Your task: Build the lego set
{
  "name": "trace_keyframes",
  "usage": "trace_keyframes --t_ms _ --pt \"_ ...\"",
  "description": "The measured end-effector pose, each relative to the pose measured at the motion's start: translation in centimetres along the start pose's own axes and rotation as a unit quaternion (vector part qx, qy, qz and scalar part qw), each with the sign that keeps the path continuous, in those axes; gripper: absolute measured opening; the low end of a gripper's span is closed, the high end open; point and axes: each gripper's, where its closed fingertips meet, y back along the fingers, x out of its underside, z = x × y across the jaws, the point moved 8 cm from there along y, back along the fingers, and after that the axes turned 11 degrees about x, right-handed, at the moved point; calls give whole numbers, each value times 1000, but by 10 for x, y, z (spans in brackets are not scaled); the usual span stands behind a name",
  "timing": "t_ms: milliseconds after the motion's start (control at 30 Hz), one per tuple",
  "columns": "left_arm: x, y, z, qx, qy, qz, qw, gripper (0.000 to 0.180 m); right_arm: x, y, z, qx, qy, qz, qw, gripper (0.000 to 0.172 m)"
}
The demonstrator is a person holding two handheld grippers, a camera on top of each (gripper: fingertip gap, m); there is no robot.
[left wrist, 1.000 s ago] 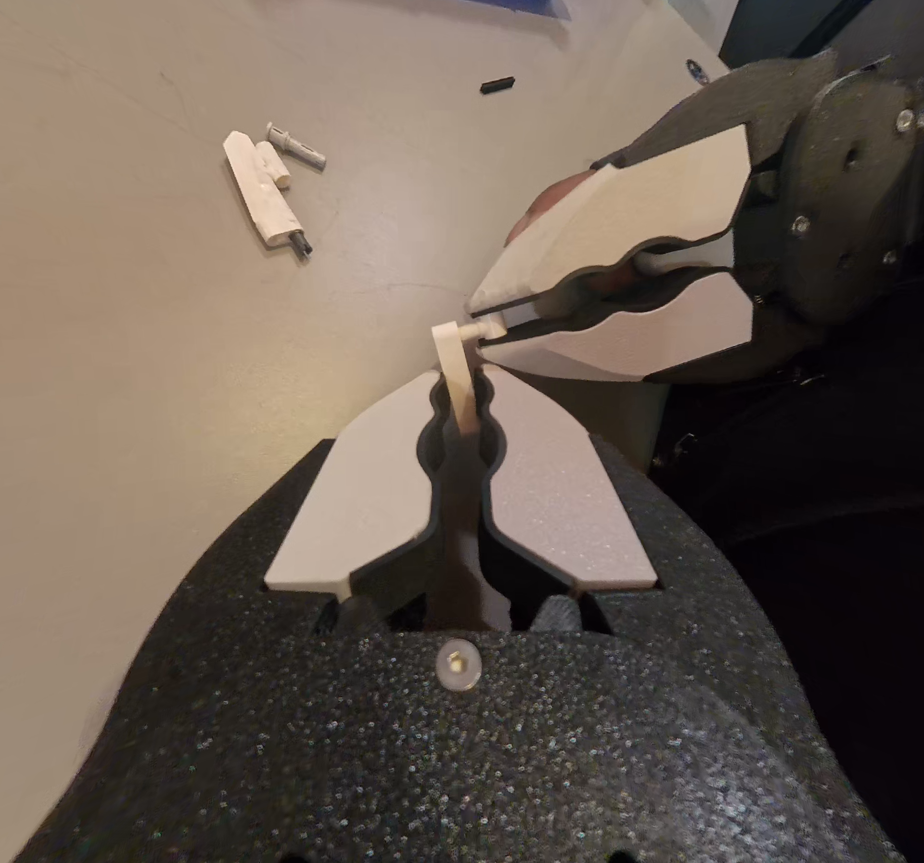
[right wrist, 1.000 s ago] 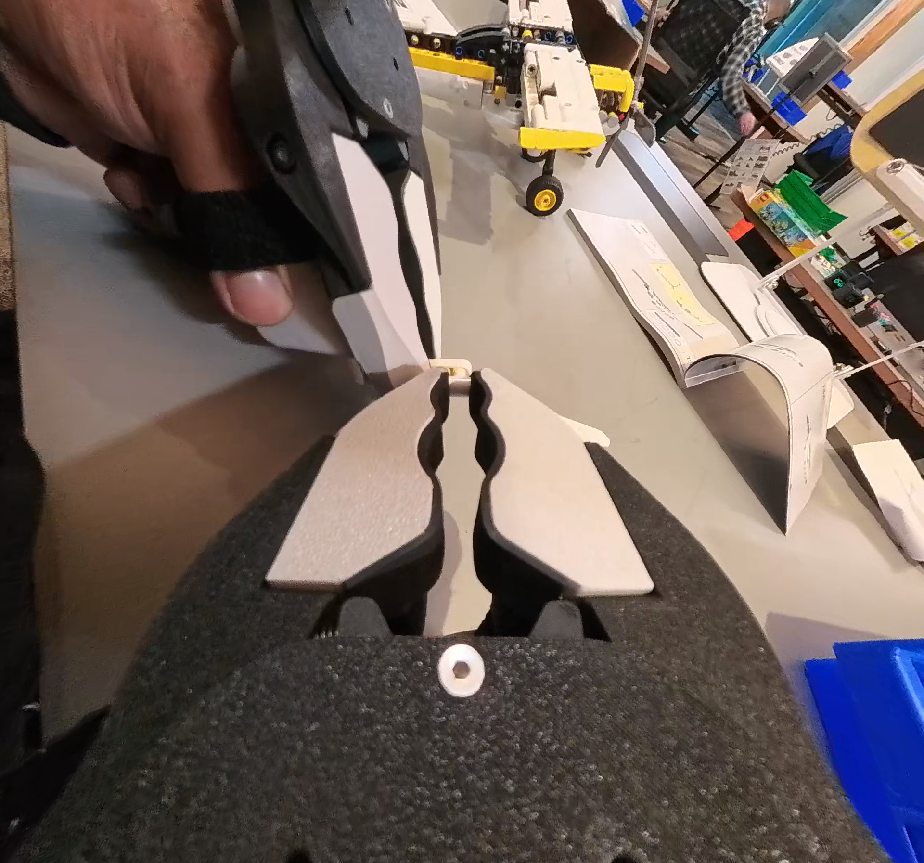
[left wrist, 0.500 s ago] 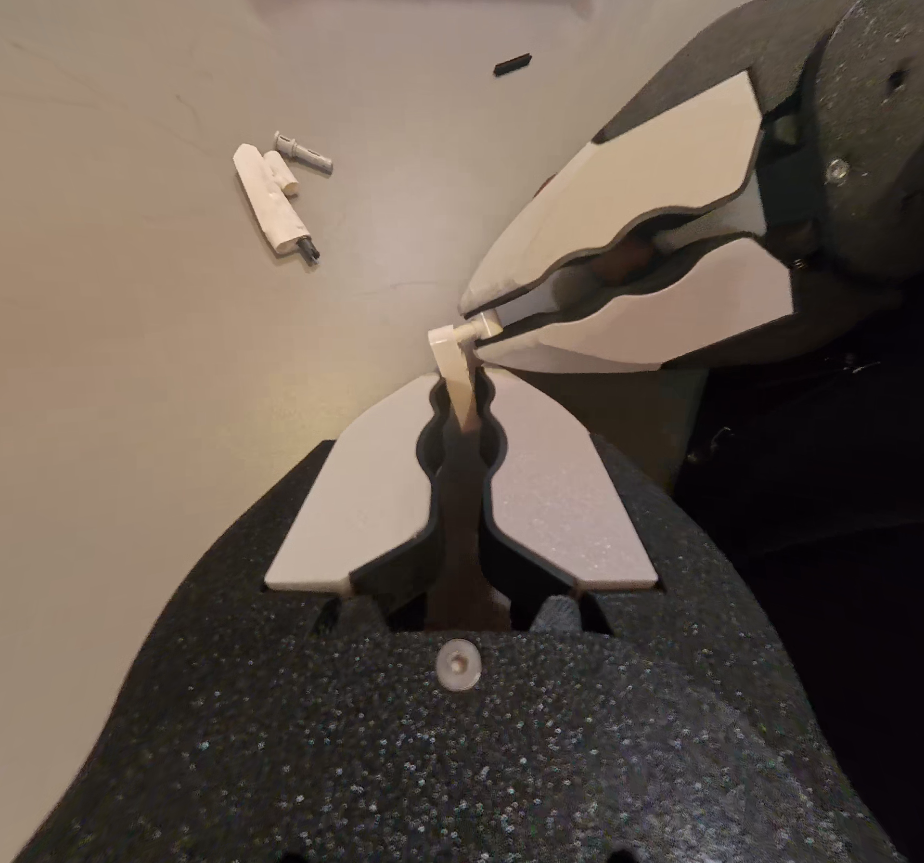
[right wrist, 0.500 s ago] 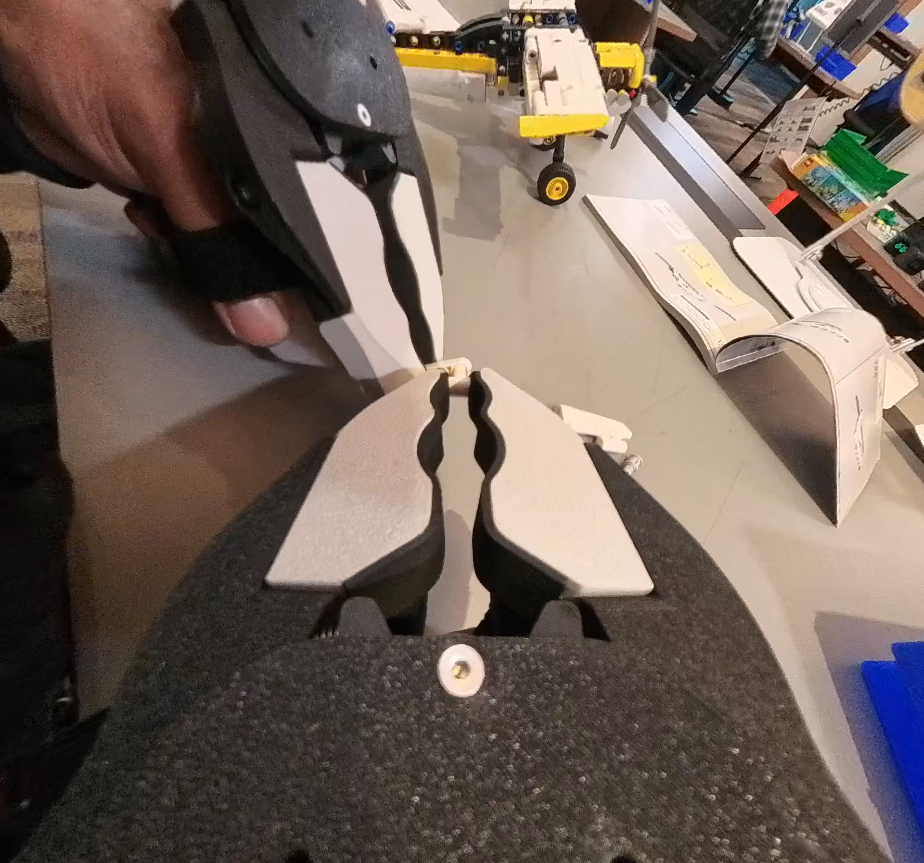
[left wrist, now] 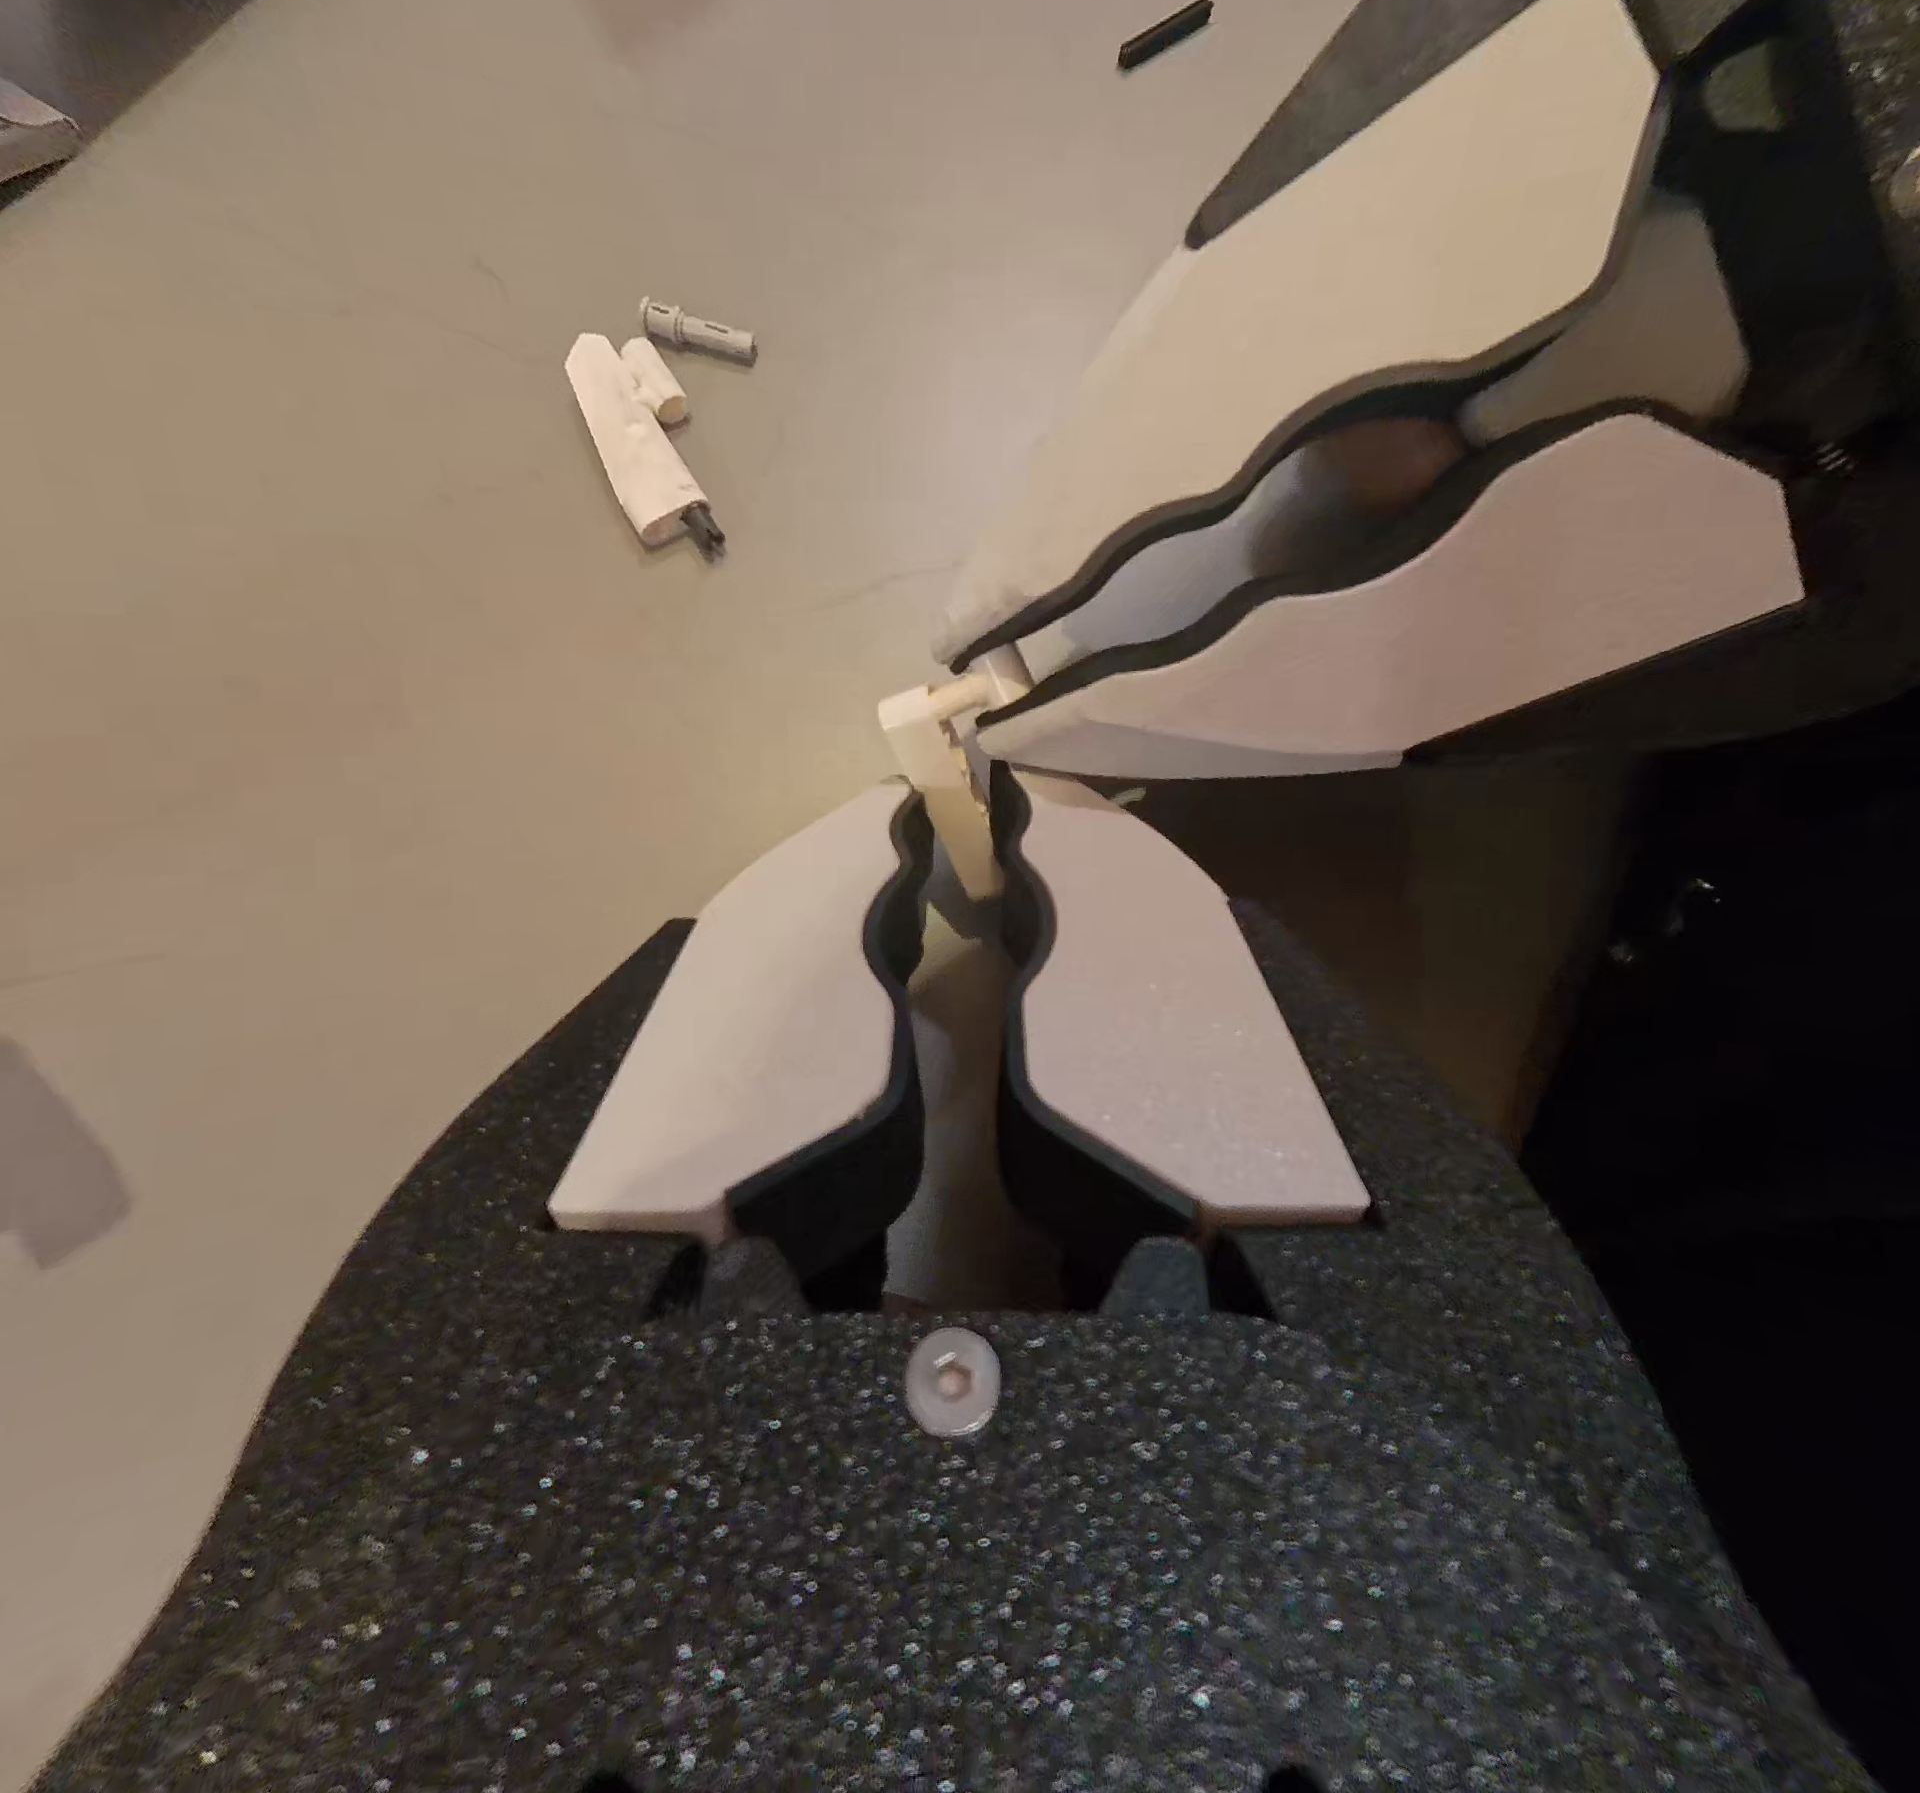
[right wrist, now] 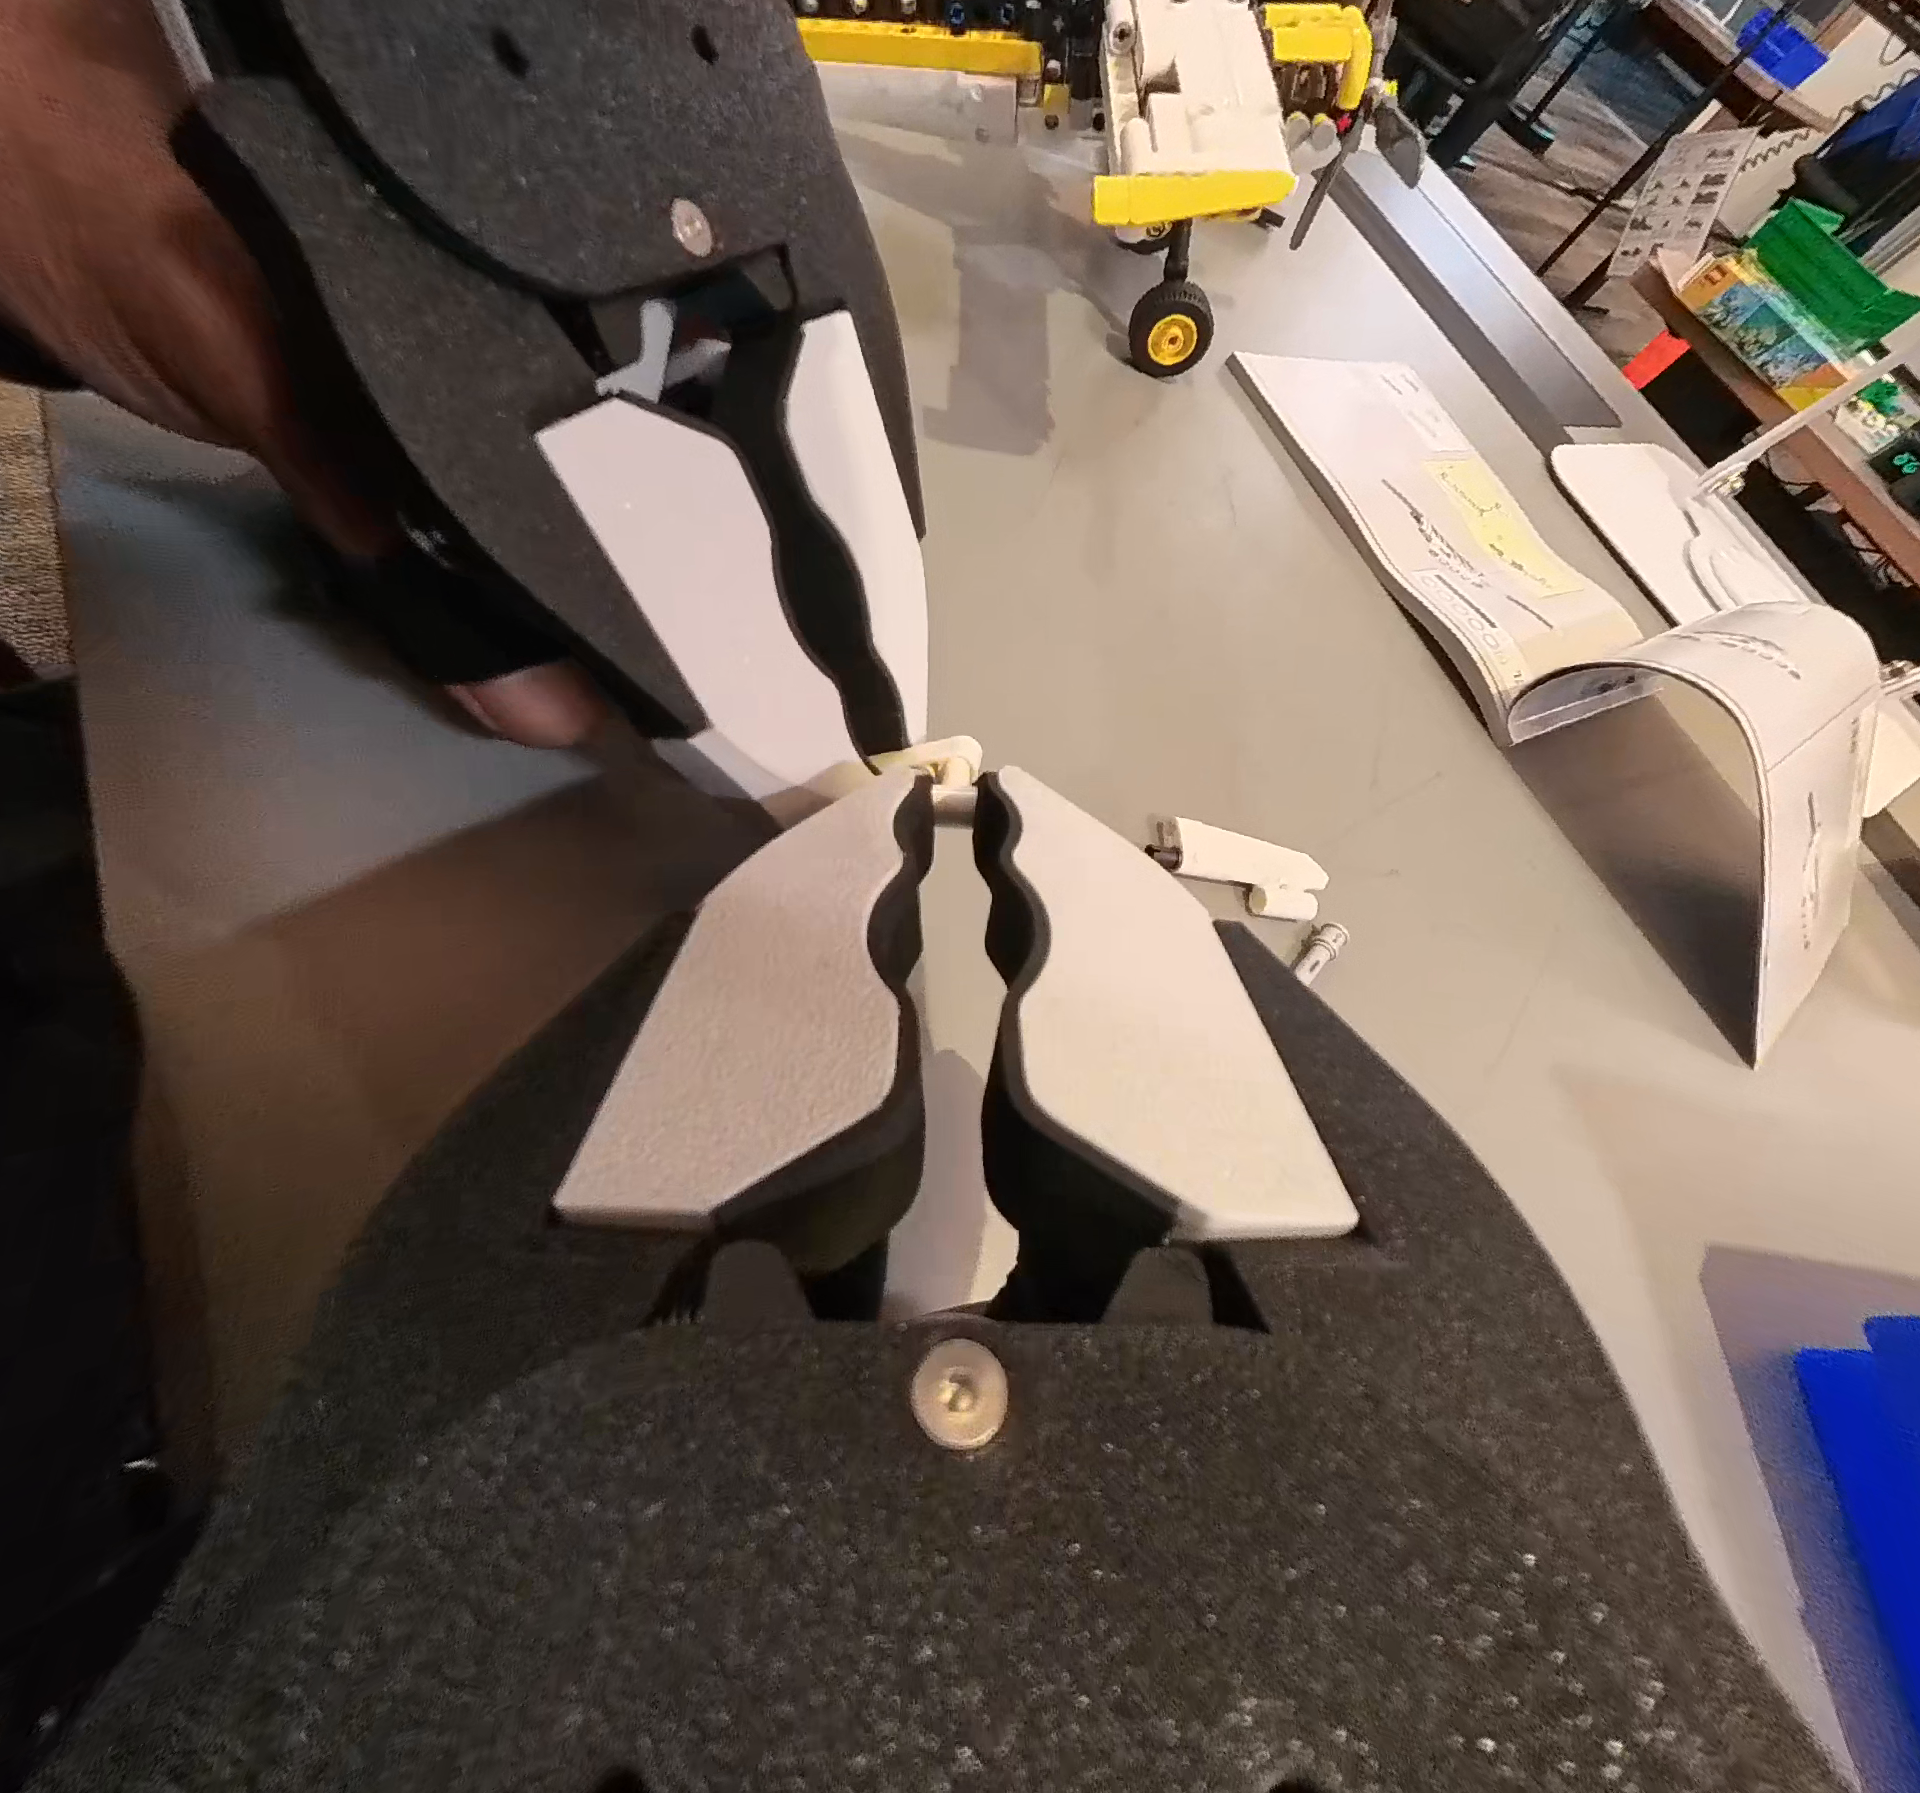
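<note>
In the left wrist view my left gripper (left wrist: 956,808) is shut on a cream flat beam (left wrist: 935,756) that sticks out past its fingertips. My right gripper (left wrist: 977,694) comes in from the right and is shut on a small white peg piece (left wrist: 1003,678). The peg's pin meets the beam's far end. In the right wrist view my right gripper (right wrist: 956,793) pinches the peg piece (right wrist: 954,808) at its tips. The beam (right wrist: 925,756) lies just beyond it, held by the left gripper (right wrist: 883,756), which a hand (right wrist: 125,289) holds.
On the grey table lie a white piece with a black pin (left wrist: 634,439), a grey pin (left wrist: 696,330) and a small black part (left wrist: 1164,44). A yellow and white model plane (right wrist: 1184,81), an open booklet (right wrist: 1455,517) and a blue bin (right wrist: 1860,1431) show in the right wrist view. Left and right tips are no more than a few centimetres apart.
Both grippers stay shut on their pieces with peg and beam joined. The pair has turned a little, and the right gripper looms larger and closer in the left wrist view.
</note>
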Motion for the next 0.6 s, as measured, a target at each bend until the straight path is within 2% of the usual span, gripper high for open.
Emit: trace_keyframes --t_ms 433,600 --pt "1 -3 -5 -50 -43 3 998 11 -1 -3 -2 -18 -34 13 999 7" --pt "0 -2 -4 -40 -32 -3 999 11 -1 -3 -3 -18 -35 14 999 8"
